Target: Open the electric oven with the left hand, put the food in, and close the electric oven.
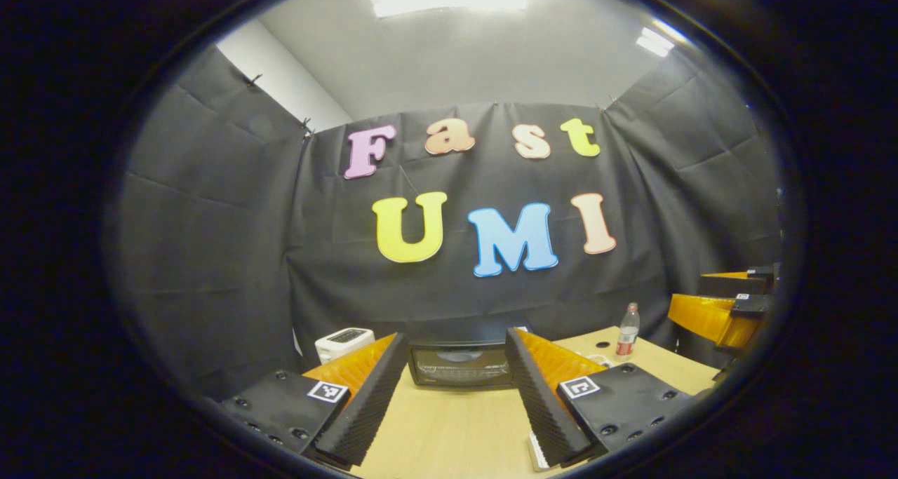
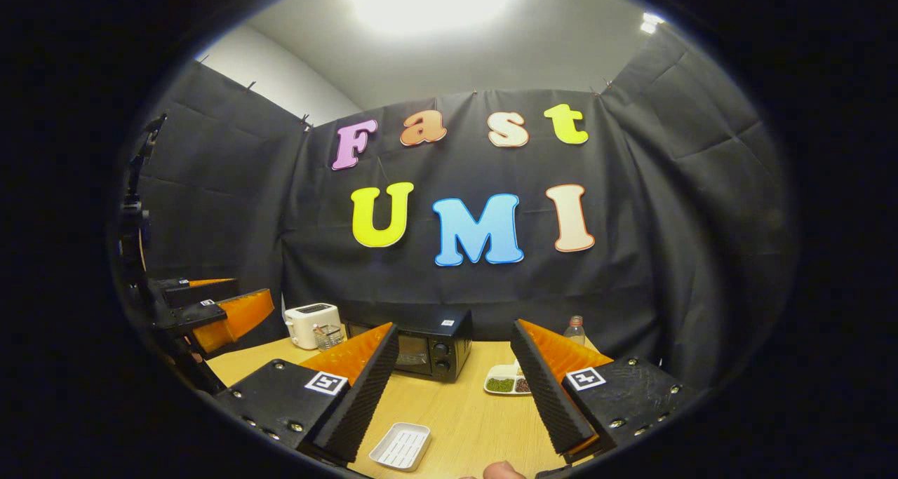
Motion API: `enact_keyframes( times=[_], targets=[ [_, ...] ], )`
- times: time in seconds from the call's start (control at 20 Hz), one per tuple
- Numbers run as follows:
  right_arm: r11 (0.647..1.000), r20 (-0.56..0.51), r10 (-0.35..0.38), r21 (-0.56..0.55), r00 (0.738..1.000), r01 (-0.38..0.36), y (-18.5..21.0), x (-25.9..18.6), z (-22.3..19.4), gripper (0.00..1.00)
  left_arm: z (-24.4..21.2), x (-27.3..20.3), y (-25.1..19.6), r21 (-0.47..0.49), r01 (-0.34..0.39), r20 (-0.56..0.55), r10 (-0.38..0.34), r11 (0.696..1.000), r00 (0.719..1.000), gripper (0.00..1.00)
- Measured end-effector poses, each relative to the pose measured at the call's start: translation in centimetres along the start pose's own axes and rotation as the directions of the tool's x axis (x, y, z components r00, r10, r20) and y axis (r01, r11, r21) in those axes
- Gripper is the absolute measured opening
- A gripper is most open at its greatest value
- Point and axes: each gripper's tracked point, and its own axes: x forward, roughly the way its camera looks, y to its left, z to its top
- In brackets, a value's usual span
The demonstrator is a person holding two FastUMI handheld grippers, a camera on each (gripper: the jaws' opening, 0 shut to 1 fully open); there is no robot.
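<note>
Left gripper (image 1: pixel 456 395) spread wide, nothing between fingers, low centre of left gripper view; electric oven (image 1: pixel 459 364) framed in gap, door shut, bare tabletop (image 1: pixel 449 430) before it. Right gripper (image 2: pixel 452 388) likewise agape, empty. Oven (image 2: pixel 429 349) centre-left in right gripper view; divided food dish (image 2: pixel 506 382) just right of it; white ridged tray (image 2: pixel 400 445) near front edge. Toaster (image 2: pixel 312 323) left of oven, bottle (image 2: pixel 574 329) right.
</note>
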Motion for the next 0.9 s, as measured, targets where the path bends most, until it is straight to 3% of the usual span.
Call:
enact_keyframes(
  times=[0.5, 0.75, 0.85, 0.9],
  targets=[
    [0.999, 0.038, -0.037, 0.023, 0.999, 0.036, 4.8, 1.6, 1.9, 0.98, -0.7, -1.4, 7.3, -0.023, -0.040, -0.021, 0.039, 0.999, 0.999, 0.94],
    [0.999, 0.061, -0.038, 0.003, 0.997, 0.038, 6.1, 2.4, 2.2, 0.97, -0.5, -2.0, 10.8, -0.014, -0.089, -0.014, 0.089, 0.996, 0.996, 0.98],
    [0.999, 0.047, -0.036, 0.003, 0.998, 0.036, 6.4, 2.9, 2.1, 0.97, -0.5, -1.7, 11.2, -0.007, -0.096, -0.012, 0.096, 0.995, 0.995, 0.90],
    [0.999, 0.051, -0.047, 0.003, 0.998, 0.047, 6.2, 3.0, 2.4, 0.97, -0.5, -1.3, 11.2, -0.019, -0.095, -0.013, 0.094, 0.995, 0.995, 0.94]
  ],
)
